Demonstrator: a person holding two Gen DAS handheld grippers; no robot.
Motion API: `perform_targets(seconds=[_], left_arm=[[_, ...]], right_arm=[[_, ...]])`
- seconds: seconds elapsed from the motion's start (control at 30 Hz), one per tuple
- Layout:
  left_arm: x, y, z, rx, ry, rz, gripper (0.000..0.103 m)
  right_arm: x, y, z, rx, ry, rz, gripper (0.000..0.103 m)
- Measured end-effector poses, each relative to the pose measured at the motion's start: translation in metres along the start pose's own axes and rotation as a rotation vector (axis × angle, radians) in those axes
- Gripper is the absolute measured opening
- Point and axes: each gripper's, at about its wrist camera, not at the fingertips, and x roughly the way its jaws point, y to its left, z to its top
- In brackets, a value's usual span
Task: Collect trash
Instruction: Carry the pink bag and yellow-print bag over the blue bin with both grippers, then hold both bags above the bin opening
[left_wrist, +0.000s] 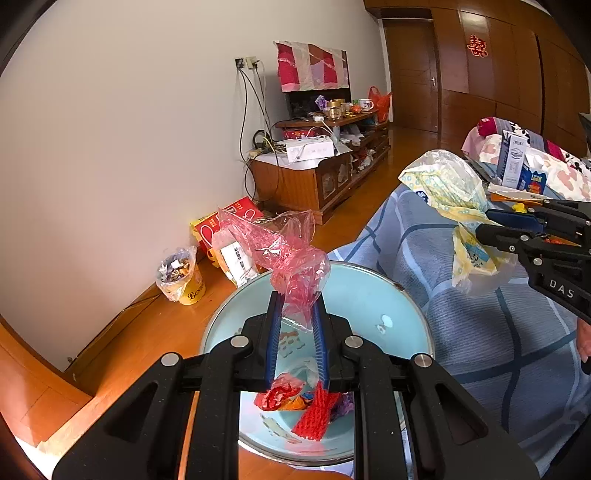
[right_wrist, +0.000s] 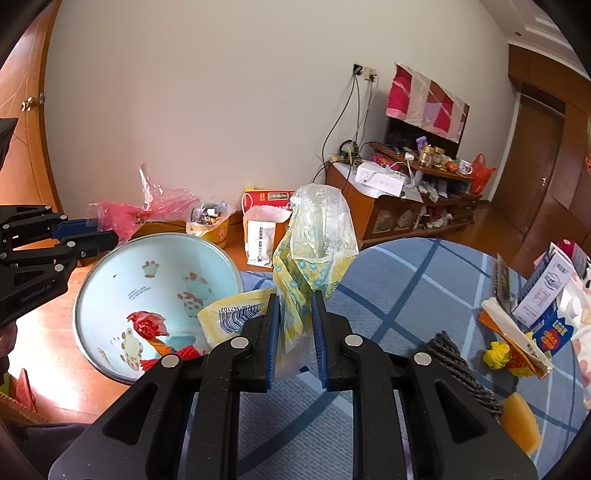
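My left gripper (left_wrist: 297, 297) is shut on a crumpled pink plastic bag (left_wrist: 286, 251) and holds it above a light blue basin (left_wrist: 369, 291). The basin stands on the wood floor with red wrappers (left_wrist: 284, 397) and red netting (left_wrist: 314, 417) inside. My right gripper (right_wrist: 295, 295) is shut on a clear and yellow-patterned plastic wrapper (right_wrist: 314, 251), over the blue checked cover (right_wrist: 424, 280) beside the basin (right_wrist: 110, 266). In the right wrist view the left gripper (right_wrist: 107, 232) comes in from the left with the pink bag (right_wrist: 147, 210). In the left wrist view the right gripper (left_wrist: 480, 225) enters from the right with its wrapper (left_wrist: 447, 188).
Yellow crumpled trash (right_wrist: 496, 354), a dark rope (right_wrist: 461, 369), an orange sponge (right_wrist: 522, 421) and cartons (right_wrist: 543, 291) lie on the blue cover. A yellow cup of scraps (left_wrist: 184, 277), a red box (left_wrist: 221, 225) and a paper bag (right_wrist: 262, 240) stand by the wall. A wooden TV cabinet (left_wrist: 314, 177) lies beyond.
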Motion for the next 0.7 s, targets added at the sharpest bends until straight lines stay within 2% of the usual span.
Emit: perform_targets(seconds=[0.7], left_arm=[[0.005,0.014,-0.006,-0.04,0.006,0.027,0.017]], right_arm=[[0.011,0.023,0.006,-0.051,0.011,0.037,0.018]])
